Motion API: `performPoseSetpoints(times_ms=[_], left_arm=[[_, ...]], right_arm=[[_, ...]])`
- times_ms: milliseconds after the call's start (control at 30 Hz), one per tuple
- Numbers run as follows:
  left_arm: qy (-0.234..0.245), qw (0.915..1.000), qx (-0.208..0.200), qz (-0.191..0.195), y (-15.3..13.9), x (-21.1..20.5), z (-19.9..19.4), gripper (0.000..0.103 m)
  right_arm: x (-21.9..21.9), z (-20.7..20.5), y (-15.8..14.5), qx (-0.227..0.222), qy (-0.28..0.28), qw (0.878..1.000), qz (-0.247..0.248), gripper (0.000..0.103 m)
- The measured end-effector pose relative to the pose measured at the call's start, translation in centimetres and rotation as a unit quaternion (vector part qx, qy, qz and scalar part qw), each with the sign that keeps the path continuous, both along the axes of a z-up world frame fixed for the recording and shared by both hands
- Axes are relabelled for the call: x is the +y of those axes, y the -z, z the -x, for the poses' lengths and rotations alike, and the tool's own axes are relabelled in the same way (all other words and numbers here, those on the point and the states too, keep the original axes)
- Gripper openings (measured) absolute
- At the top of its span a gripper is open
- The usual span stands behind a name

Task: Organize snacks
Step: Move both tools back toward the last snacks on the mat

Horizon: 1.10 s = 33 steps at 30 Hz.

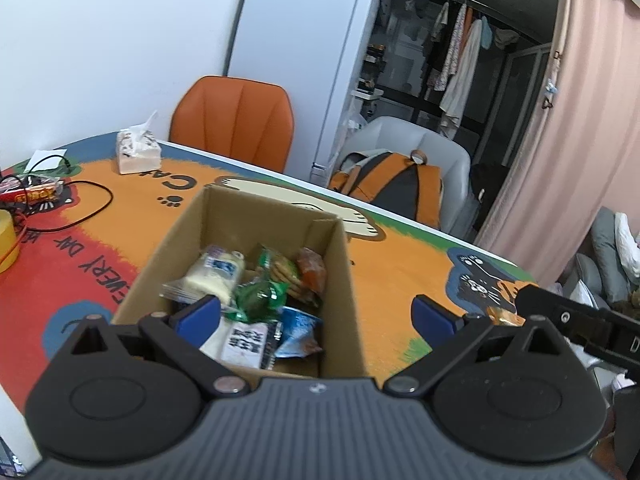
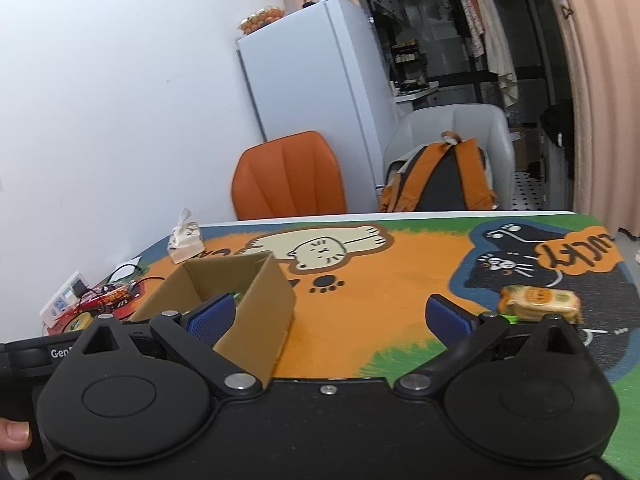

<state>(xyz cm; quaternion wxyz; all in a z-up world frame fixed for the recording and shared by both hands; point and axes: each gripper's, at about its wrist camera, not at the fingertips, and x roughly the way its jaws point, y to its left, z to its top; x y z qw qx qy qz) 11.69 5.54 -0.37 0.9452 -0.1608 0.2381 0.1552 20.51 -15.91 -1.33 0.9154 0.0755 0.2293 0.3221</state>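
Note:
An open cardboard box [image 1: 338, 280] stands on the cartoon cat tablecloth and holds several snack packets, among them a pale yellow one [image 1: 216, 274], a green one [image 1: 260, 294] and a blue one [image 1: 298, 330]. My left gripper [image 1: 316, 314] is open and empty, over the box's near end. In the right wrist view the box [image 2: 260, 300] is at the left. My right gripper [image 2: 330, 316] is open and empty, above the table beside the box. A yellow-green snack packet [image 2: 540, 302] lies on the table to its right.
A tissue pack [image 1: 136, 154] sits at the table's far edge. Cables and a red packet [image 1: 34, 196] lie at the left with a yellow roll [image 1: 6, 246]. An orange chair [image 1: 234, 120] and a grey chair with a backpack [image 1: 392, 184] stand behind the table.

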Motion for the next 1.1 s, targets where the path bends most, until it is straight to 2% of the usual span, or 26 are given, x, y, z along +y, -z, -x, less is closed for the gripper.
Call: performPoseSetpoints(times_ms=[567, 867, 1100], left_arm=[[0.054, 0.9985, 0.01, -0.003, 0.2, -4.9, -2.0, 0.101], [0.09, 0.9959, 0.003, -0.006, 0.0, -6.7, -3.9, 0.101], [0.109, 0.994, -0.001, 0.008, 0.8, -8.0, -6.1, 0.1]], right_arm=[[-5.4, -1.3, 0.6, 0.009, 0.051, 0.999, 0.001, 0.103], [-8.0, -2.9, 1.2, 0.019, 0.119, 0.993, -0.015, 0.103], [-9.1, -4.5, 2.0, 0.025, 0.133, 0.991, -0.017, 0.102]])
